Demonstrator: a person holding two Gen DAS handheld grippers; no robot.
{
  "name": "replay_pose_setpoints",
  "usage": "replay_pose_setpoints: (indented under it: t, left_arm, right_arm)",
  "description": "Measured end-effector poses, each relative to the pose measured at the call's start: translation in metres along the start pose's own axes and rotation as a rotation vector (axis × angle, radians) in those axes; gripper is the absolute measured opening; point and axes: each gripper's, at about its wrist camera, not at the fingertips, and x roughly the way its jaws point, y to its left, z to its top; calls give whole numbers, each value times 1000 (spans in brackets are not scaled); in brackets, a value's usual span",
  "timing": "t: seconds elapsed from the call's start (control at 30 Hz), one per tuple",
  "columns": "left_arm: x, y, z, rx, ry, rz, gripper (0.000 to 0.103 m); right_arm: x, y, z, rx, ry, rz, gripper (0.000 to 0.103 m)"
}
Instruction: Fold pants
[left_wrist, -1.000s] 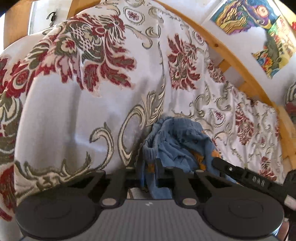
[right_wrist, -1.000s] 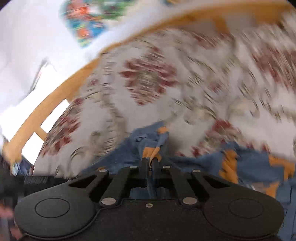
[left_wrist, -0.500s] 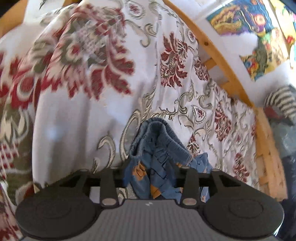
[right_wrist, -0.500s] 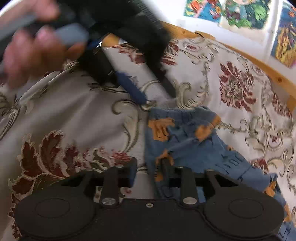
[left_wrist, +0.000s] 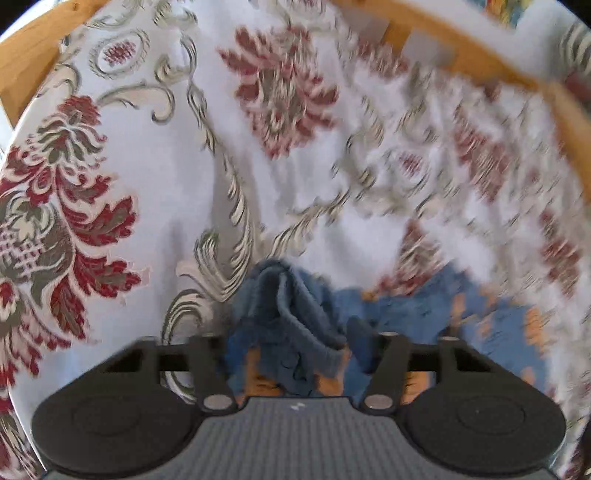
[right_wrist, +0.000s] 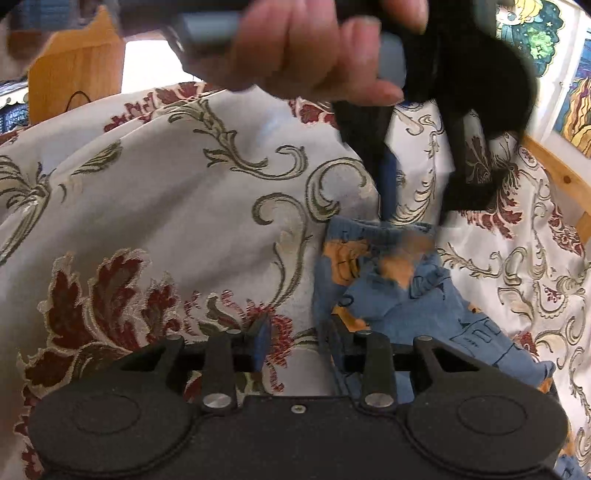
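The loose patterned bedspread (right_wrist: 184, 229) lies under both tongs, so a low pinch could drag it up with the cloth. The pants (right_wrist: 399, 295) lie crumpled just ahead of your right gripper (right_wrist: 295, 343), one edge against its right finger. Its jaws have just opened and stand partly apart on nothing, so that end may sag and spoil the fold. Your left gripper (left_wrist: 288, 343) has just been closing on the bunched waistband (a thick wad that could slip, I judge). It points steeply down, with your hand (right_wrist: 314, 55) above it.
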Motion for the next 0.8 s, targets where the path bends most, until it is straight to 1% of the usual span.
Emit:
replay_pose_setpoints:
  t: [0.03, 0.07, 0.13, 0.17, 0.23, 0.3, 0.33, 0.4, 0.47, 0.5, 0.57, 0.7, 0.77, 0.8]
  left_arm:
    - [5, 1, 0, 8, 20, 29, 10]
    - [7, 6, -2, 9, 23, 36, 10]
    - [2, 19, -10, 17, 8, 10, 10]
    - [-2, 24, -15, 25, -4, 14, 10]
    - [-8, 36, -26, 55, -27, -7, 10]
    - [-9, 46, -32, 54, -42, -4, 12]
    - [-9, 50, -35, 52, -56, -16, 14]
    - [-8, 57, -37, 27, -73, -43, 14]
    - [-6, 58, -35, 15, -82, -53, 15]
    - [-7, 56, -35, 20, -86, -46, 17]
    - [-9, 48, -38, 53, -99, -29, 23]
    - [-19, 37, -45, 69, -121, -12, 45]
    - [-24, 33, -49, 75, -135, 11, 48]
    - [-27, 31, -52, 81, -142, 18, 52]
  right_arm:
    - [-3, 0, -1, -5, -3, 11, 36]
    - [-7, 0, -2, -9, -10, 24, 36]
    - [-18, -4, -5, 6, -33, 26, 36]
    - [-24, -8, -6, 32, -52, 16, 36]
    - [-29, -16, -7, 85, -78, -1, 36]
    - [-23, -23, -9, 138, -59, -14, 36]
    - [-16, -25, -10, 159, -36, -9, 36]
    - [-1, -27, -13, 191, 22, 19, 35]
    - [-2, -27, -15, 197, 14, 17, 35]
    - [-7, -29, -14, 204, 1, 16, 35]
    - [-16, -32, -13, 206, -16, -3, 35]
    - [-31, -51, -20, 250, -27, -26, 36]
    - [-37, -68, -25, 284, -22, -29, 39]
    - [-40, -78, -27, 298, -19, -20, 42]
